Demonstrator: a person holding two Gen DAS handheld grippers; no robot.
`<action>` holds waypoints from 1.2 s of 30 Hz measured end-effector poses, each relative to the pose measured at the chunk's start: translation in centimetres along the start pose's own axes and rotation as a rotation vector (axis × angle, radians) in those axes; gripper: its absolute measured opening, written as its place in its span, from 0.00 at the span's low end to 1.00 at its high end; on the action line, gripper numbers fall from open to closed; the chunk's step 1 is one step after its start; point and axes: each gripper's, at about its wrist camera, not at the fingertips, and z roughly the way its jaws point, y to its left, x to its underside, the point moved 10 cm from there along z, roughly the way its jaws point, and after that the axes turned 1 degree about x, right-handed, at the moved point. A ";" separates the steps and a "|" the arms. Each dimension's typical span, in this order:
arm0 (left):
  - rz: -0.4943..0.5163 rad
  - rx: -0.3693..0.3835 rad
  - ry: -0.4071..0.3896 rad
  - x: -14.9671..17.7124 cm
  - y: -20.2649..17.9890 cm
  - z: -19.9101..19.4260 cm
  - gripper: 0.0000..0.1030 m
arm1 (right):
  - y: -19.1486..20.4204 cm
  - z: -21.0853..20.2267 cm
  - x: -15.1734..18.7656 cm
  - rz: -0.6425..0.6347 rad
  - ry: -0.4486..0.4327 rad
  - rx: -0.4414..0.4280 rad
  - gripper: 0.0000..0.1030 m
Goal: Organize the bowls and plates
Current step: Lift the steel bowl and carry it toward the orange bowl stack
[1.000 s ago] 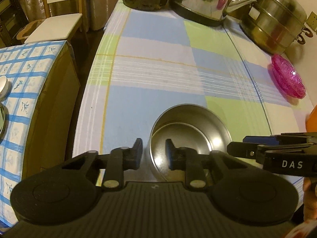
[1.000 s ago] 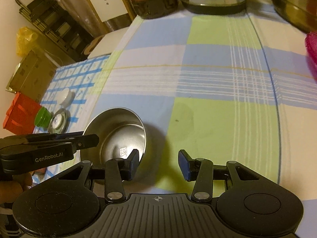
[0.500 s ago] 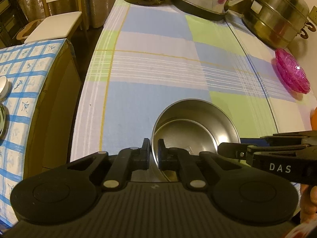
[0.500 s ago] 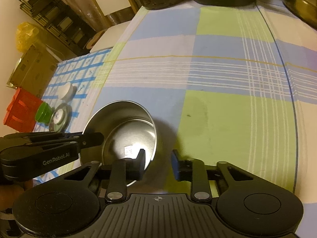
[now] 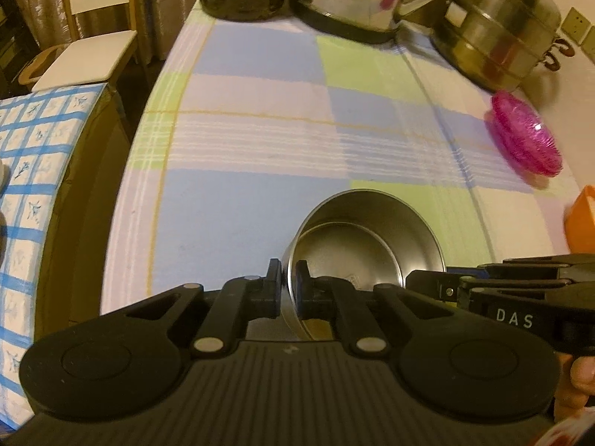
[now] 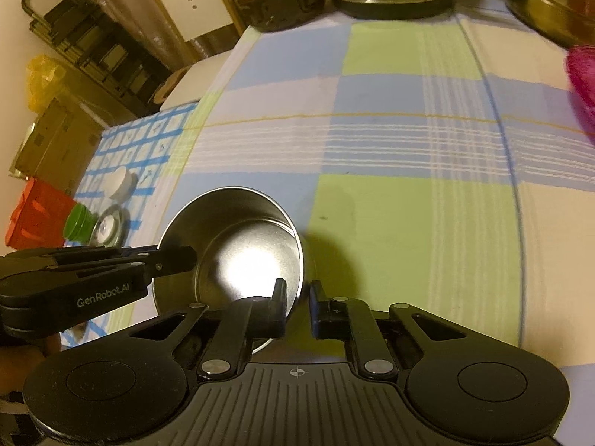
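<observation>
Only two bits of text I can actually read: "DAS" in white letters on the side of the right gripper (image 5: 446,278), and "GenRobot.AI" on the side of the left gripper (image 6: 186,256). The bottle label up top is too blurry.

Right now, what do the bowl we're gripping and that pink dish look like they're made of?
The bowl looks like stainless steel with a brushed, satiny finish: grey sheen, thin rolled rim, a bright glare spot inside in the right wrist view. The pink dish looks like translucent glass or clear plastic, textured and sparkly; which one I can't tell from here.
</observation>
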 end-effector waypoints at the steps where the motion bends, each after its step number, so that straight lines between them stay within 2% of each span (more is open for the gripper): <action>1: 0.000 0.008 -0.003 -0.2 -0.5 -0.1 0.06 | -0.3 -0.4 -0.1 0.006 -0.005 0.001 0.11; 9: 0.047 0.052 -0.023 -1.3 -5.7 -1.3 0.06 | -3.6 -5.1 -0.3 0.061 -0.054 0.015 0.11; 16: 0.128 0.087 -0.035 -1.8 -11.5 -2.7 0.06 | -7.0 -10.1 0.1 0.118 -0.112 0.030 0.11; 21: 0.178 0.109 -0.039 -1.3 -16.1 -3.1 0.06 | -9.9 -13.5 0.9 0.150 -0.148 0.061 0.11; 36: 0.286 0.248 -0.009 1.4 -30.5 -3.0 0.06 | -21.0 -23.7 4.2 0.276 -0.232 0.151 0.10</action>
